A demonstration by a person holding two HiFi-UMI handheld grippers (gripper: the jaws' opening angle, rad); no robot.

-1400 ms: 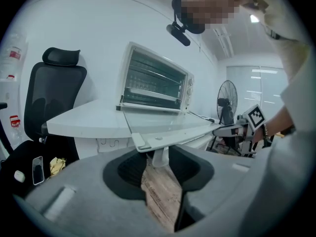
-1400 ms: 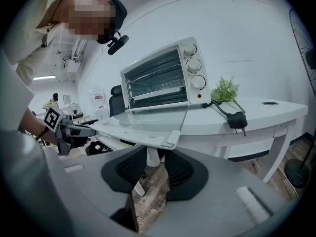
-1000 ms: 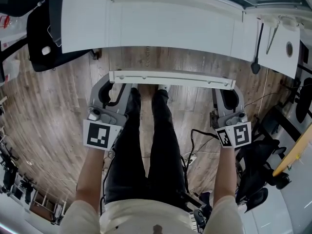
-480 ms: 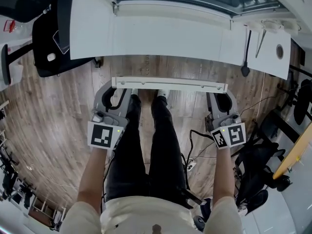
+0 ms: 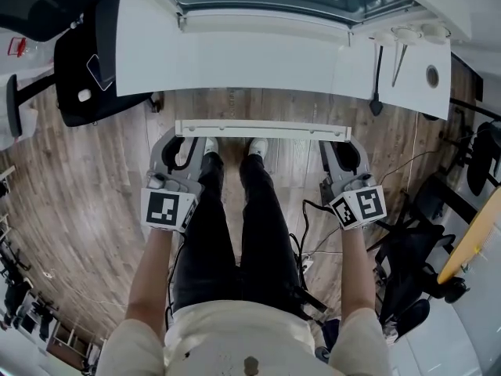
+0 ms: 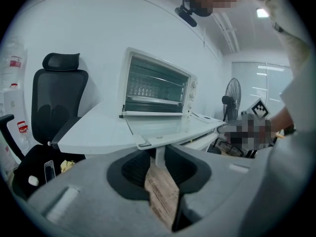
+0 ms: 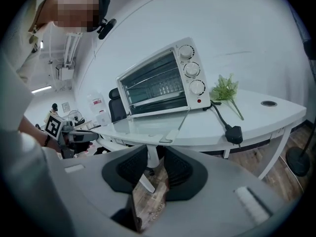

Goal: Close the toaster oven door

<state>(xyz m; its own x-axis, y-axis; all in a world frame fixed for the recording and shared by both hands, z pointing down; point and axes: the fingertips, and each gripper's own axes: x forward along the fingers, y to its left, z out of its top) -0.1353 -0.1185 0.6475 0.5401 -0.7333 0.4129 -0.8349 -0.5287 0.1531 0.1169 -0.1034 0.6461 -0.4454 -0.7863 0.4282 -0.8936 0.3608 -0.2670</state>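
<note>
We hold the left gripper (image 5: 185, 143) and right gripper (image 5: 342, 146) at the open toaster oven (image 7: 158, 80) door's handle (image 5: 262, 129). Both sets of jaws are apart, loose around the handle posts.

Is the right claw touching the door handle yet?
Cannot tell. The right gripper view shows the door handle between the pads of the right claw; contact or gap unclear.

No word or number reads clearly. The left gripper (image 5: 182, 142) cube bears a black-and-white square marker (image 5: 167, 209), the right gripper (image 5: 342, 146) cube a second marker (image 5: 358, 207). Between the right gripper's jaws, a floor plank (image 7: 147, 201) carries faint print (image 7: 158, 210), too blurred to spell. Up-left of the left gripper, a red label (image 6: 15, 62) on a container (image 6: 12, 80) is illegible
</note>
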